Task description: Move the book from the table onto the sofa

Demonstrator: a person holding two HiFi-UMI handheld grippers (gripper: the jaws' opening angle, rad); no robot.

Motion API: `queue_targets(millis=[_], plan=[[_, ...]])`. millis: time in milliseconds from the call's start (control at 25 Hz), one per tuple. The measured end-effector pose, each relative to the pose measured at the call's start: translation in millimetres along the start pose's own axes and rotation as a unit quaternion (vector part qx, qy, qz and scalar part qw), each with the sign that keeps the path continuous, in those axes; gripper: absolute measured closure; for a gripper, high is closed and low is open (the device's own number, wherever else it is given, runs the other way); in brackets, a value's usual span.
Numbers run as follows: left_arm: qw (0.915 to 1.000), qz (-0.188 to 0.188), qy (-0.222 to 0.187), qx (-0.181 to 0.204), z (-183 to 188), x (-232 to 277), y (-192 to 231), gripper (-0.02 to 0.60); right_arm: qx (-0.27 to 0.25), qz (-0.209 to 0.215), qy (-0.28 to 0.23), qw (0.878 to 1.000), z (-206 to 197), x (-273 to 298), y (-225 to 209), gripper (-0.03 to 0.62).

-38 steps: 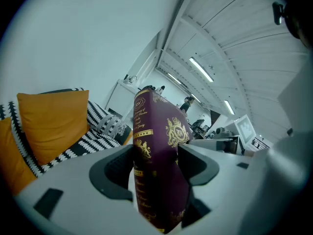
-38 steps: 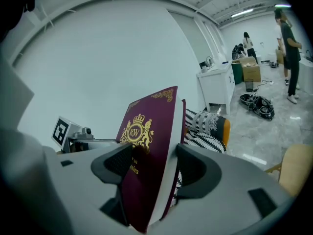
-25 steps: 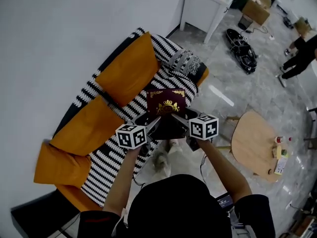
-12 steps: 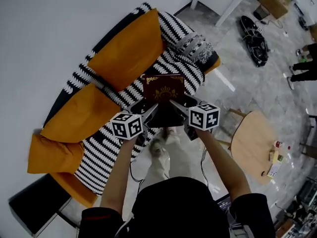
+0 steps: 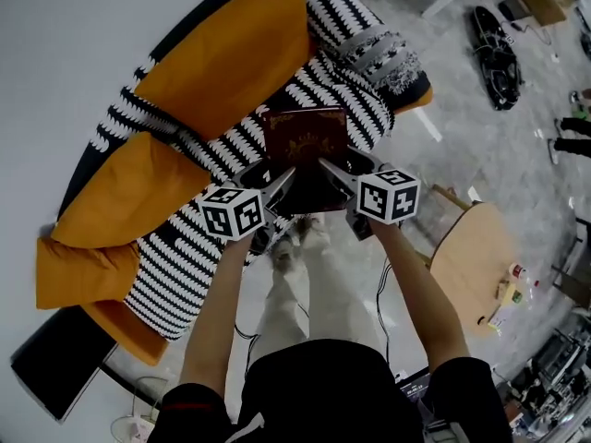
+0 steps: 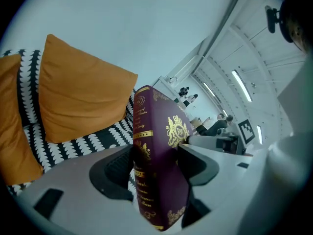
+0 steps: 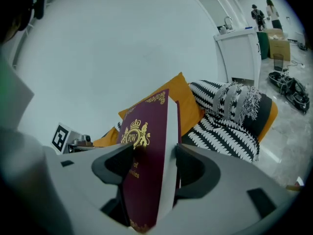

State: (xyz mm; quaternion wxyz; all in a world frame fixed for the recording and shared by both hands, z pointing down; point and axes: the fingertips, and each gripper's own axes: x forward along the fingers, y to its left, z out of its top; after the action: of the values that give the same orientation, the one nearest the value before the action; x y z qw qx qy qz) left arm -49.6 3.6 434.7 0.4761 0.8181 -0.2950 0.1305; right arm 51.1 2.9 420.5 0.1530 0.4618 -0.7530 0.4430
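Note:
A maroon book [image 5: 305, 141] with gold crest hangs in the air over the sofa [image 5: 277, 109], whose seat is black-and-white patterned. My left gripper [image 5: 282, 181] is shut on the book's left edge and my right gripper [image 5: 325, 175] is shut on its right edge. In the left gripper view the book [image 6: 159, 160] stands spine-up between the jaws. In the right gripper view the book [image 7: 146, 165] shows its cover and white page edge, clamped between both pads.
Orange cushions [image 5: 226, 58] line the sofa back against the white wall. A patterned pillow [image 5: 383, 53] lies at the sofa's right end. A round wooden table [image 5: 471, 266] with small items stands at the right. A person's legs and feet [image 5: 295, 247] are below the grippers.
Both grippers have carried the book forward, farther over the sofa seat. The sofa now fills more of the head view and the table has slid toward the lower right.

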Motion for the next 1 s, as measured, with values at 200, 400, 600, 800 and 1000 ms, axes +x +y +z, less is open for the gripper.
queue_targets(millis=[200, 400, 600, 800, 1000], plan=[[0.9999, 0.007, 0.004, -0.011, -12, 26, 25, 0.284, 0.012, 0.003, 0.010, 1.000, -12, 26, -27, 0.307], [0.9998, 0.014, 0.010, -0.008, -21, 47, 45, 0.284, 0.014, 0.009, 0.022, 1.000, -23, 47, -49, 0.307], [0.9992, 0.029, 0.022, -0.014, -38, 58, 72, 0.285, 0.033, 0.032, 0.033, 0.998, -44, 77, -65, 0.307], [0.9985, 0.038, 0.031, -0.023, -53, 79, 98, 0.288, 0.035, 0.036, 0.041, 0.998, -58, 103, -87, 0.307], [0.9979, 0.047, 0.039, -0.025, -68, 92, 118, 0.288, 0.043, 0.034, 0.048, 0.997, -77, 120, -101, 0.307]])
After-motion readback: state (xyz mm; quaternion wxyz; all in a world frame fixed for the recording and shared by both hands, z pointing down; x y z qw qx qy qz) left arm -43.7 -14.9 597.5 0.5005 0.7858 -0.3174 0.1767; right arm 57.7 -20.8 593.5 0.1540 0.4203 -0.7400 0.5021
